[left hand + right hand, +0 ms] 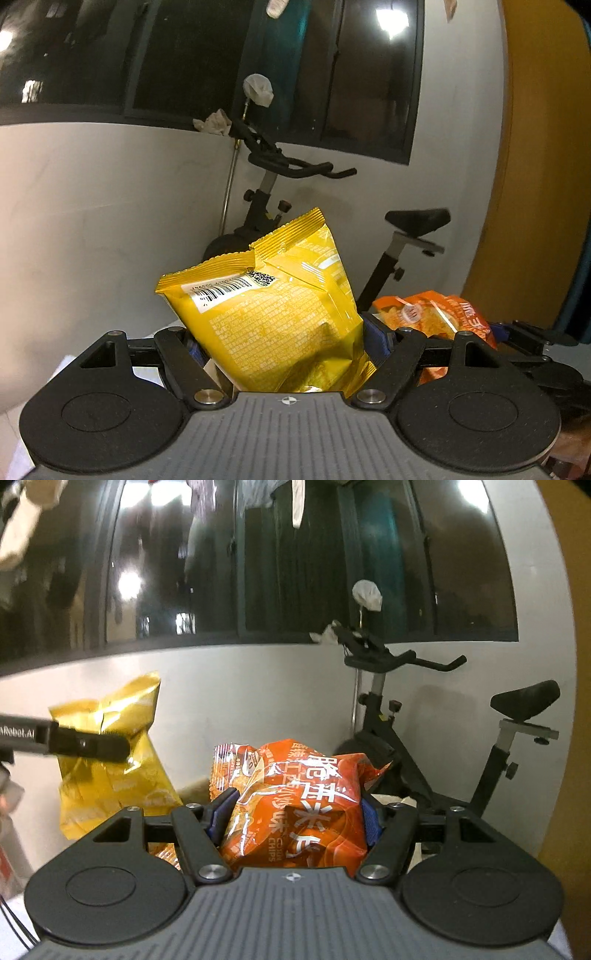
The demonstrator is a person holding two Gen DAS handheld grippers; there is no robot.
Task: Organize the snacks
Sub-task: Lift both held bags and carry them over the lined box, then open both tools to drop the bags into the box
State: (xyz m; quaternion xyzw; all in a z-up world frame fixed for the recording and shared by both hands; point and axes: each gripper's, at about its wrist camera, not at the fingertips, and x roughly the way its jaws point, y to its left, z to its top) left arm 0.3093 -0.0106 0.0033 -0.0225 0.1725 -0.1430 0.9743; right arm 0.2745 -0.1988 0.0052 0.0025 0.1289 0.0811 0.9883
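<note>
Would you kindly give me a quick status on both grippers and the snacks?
Left gripper shut on yellow snack bag. Right gripper shut on orange chip bag. Both bags held in the air, side by side. Exercise bike ahead by the wall.

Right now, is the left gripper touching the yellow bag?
Touching. The left wrist view shows the left gripper with both blue pads pressed into the yellow bag, creasing its sides.
</note>
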